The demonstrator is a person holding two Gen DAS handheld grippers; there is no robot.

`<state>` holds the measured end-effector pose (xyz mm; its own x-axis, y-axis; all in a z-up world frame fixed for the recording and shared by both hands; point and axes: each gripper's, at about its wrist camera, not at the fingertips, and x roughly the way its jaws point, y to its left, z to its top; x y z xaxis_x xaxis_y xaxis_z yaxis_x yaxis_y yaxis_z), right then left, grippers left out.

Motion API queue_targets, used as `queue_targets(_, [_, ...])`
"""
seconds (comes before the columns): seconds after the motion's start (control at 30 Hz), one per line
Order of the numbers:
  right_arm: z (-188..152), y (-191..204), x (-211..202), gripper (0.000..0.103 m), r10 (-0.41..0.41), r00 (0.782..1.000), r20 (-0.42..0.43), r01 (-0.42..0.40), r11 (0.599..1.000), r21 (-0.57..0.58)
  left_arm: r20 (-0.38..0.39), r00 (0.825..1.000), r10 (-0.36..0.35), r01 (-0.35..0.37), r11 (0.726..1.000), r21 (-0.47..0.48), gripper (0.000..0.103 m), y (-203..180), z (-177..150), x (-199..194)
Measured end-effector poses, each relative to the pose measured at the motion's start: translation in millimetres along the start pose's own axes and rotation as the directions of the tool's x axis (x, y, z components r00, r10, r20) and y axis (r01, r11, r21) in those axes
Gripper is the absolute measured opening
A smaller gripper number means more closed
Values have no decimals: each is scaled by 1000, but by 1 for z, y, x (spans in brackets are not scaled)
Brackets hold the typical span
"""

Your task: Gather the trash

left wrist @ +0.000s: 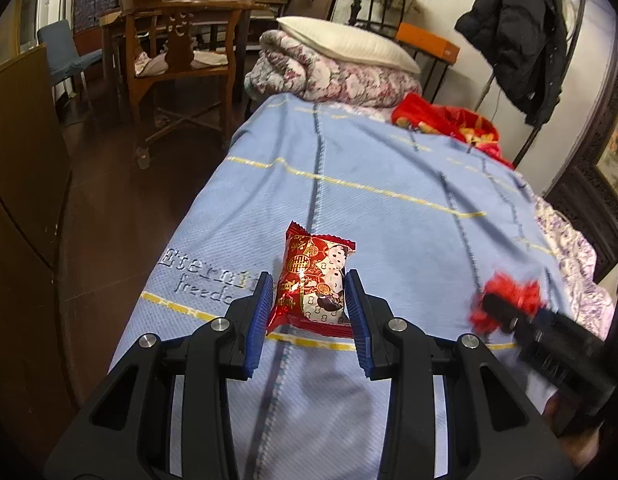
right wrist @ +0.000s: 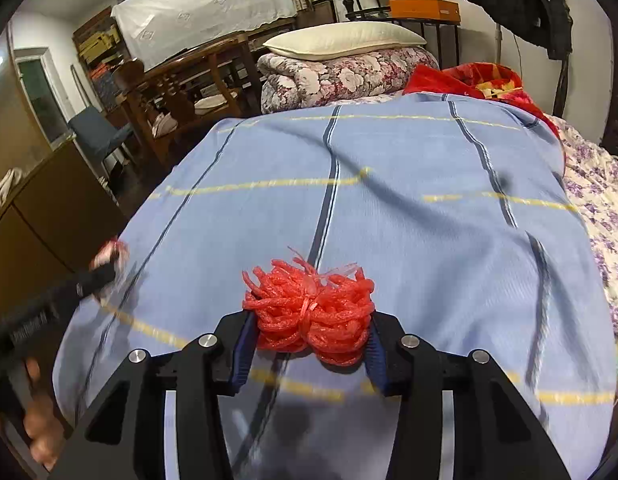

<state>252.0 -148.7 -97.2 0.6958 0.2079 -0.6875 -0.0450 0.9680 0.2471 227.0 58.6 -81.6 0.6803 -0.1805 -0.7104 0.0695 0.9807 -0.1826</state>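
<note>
Left gripper (left wrist: 311, 302) is clamped on a red snack packet (left wrist: 315, 284) printed with Chinese characters, held above the bed. Right gripper (right wrist: 311, 330) is pinched around a red foam net bundle (right wrist: 309, 312). "Eterni… freedo…" is read on the blue blanket (left wrist: 389, 200); the rest is hidden.

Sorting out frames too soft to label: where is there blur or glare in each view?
Left wrist view: the snack packet is sharp with foil glare near its lower left; the right gripper and its red mesh bundle are motion-smeared. Right wrist view: the bundle is sharp, the blue blanket streaked, the left gripper blurred.
</note>
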Motion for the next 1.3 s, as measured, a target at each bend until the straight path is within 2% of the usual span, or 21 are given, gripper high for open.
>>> queue_targets(0.2, [-28,3,-39,46,44,999,18,-43,998,-37,24,999,23,-24,999,36,38,-17,-21,-22])
queue_targets(0.37, [-40,-1,-76,46,81,995,62,-78,996,-50,49,999,-8,7,1000,10,38,-26,-49,-61])
queue_targets(0.43, [-41,-4,-93,46,102,991,87,-98,994,-52,88,996,5,-8,1000,31,38,-35,-55,-83])
queue_targets(0.57, [-40,-7,-130,46,148,977,153,-140,988,-58,161,987,20,-32,997,73,38,-54,-60,-126])
queue_targets(0.67, [-39,-8,-161,46,191,958,212,-181,981,-63,197,980,17,-35,996,88,38,-66,-61,-155])
queue_targets(0.8, [-40,-5,-191,46,213,941,263,-197,977,-86,227,974,20,-47,993,112,38,-79,-62,-180])
queue_targets(0.87, [-40,-5,-204,46,223,935,274,-206,974,-91,208,978,8,-33,993,115,39,-77,-65,-183])
queue_targets(0.93, [-42,-6,-214,46,242,926,289,-224,970,-93,184,983,15,-32,996,86,46,-67,-74,-185])
queue_targets(1.0, [-43,-6,-222,46,249,919,305,-229,968,-100,159,987,2,-10,999,53,45,-52,-87,-187])
queue_targets(1.17, [-45,-1,-225,46,287,912,293,-268,958,-103,103,993,61,-65,997,36,46,-25,-121,-180])
queue_targets(1.3, [-47,7,-223,46,296,911,289,-275,955,-111,72,994,80,-82,996,19,46,-10,-134,-175])
